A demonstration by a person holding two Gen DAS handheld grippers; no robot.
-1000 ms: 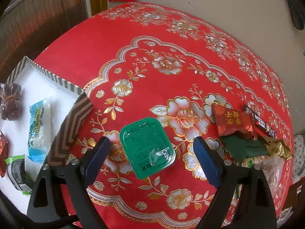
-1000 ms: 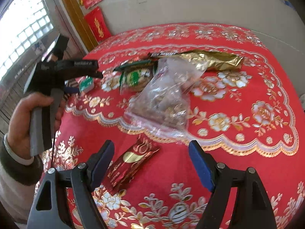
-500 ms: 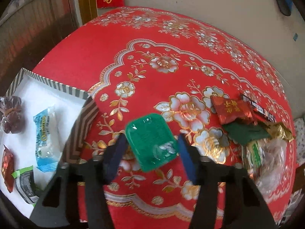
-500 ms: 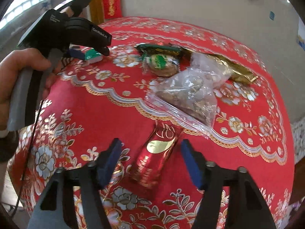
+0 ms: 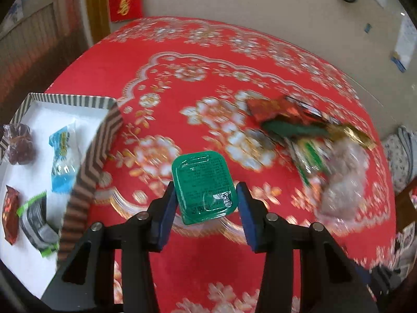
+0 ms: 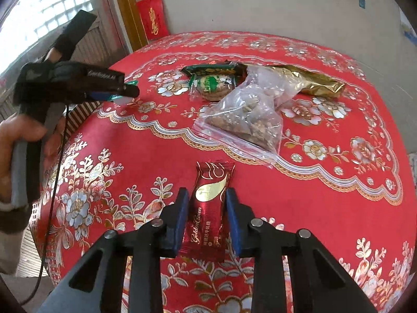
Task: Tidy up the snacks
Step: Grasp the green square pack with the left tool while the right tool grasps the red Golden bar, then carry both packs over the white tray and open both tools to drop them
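My left gripper (image 5: 206, 195) is shut on a green sauce cup (image 5: 204, 185) and holds it above the red tablecloth (image 5: 208, 83). It also shows in the right wrist view (image 6: 127, 88), at the left, held by a hand. My right gripper (image 6: 204, 208) is shut on a dark red Golden Crown candy bar (image 6: 208, 208) that lies on the cloth (image 6: 325, 208). The striped tray (image 5: 99, 151) with a white floor stands to the left and holds a blue packet (image 5: 62, 154), brown sweets (image 5: 20, 143), a red sweet (image 5: 10, 216) and a grey-green packet (image 5: 36, 221).
A pile of snacks lies at the table's right: a red packet (image 5: 271, 109), a dark green packet (image 5: 294, 127), a clear bag of brown pieces (image 6: 247, 120), a green biscuit pack (image 6: 213, 86) and a gold wrapper (image 6: 312, 83). A wall (image 6: 286, 5) stands behind the table.
My left gripper closed on the green cup and lifted it toward the table's near edge. My right gripper moved down over the red candy bar and closed on it.
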